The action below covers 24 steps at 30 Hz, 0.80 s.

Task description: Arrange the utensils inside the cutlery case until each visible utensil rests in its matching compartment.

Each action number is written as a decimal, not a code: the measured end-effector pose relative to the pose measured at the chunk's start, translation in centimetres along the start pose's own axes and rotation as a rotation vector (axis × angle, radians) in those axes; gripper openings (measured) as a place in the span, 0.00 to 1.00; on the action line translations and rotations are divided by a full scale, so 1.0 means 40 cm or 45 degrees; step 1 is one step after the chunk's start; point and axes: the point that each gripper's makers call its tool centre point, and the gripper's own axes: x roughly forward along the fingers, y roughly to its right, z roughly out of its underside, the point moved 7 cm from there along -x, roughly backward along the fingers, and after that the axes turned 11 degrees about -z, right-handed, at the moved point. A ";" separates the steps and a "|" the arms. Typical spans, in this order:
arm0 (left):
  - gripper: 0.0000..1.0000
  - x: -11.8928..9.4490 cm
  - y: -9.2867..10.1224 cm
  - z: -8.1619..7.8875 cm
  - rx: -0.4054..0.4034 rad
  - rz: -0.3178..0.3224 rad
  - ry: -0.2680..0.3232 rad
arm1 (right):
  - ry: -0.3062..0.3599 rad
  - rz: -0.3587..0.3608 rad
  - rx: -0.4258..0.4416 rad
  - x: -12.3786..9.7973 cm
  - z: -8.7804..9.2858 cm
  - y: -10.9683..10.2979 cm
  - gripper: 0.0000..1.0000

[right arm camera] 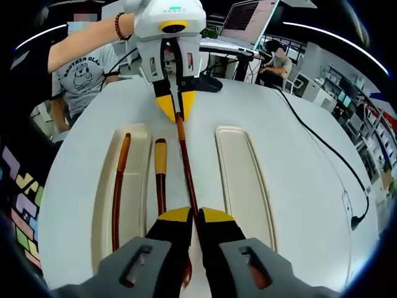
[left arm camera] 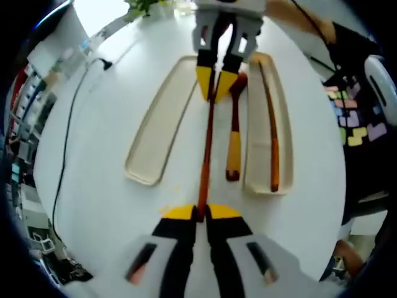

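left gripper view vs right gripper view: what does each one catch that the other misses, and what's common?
Left gripper view alone: a potted plant at the table's far edge.

Right gripper view alone: an open laptop, a seated person beyond it, and a grey T-shirt on the person holding the tools.

Both: the white table, the two cream trays, the empty tray, the tray with a utensil, the spoon lying between them, and one long stick pinched at opposite ends by the left gripper and the right gripper.
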 end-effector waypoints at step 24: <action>0.06 -0.064 0.060 -0.074 -0.053 0.043 0.119 | -0.027 0.111 0.040 -0.127 -0.006 -0.086 0.03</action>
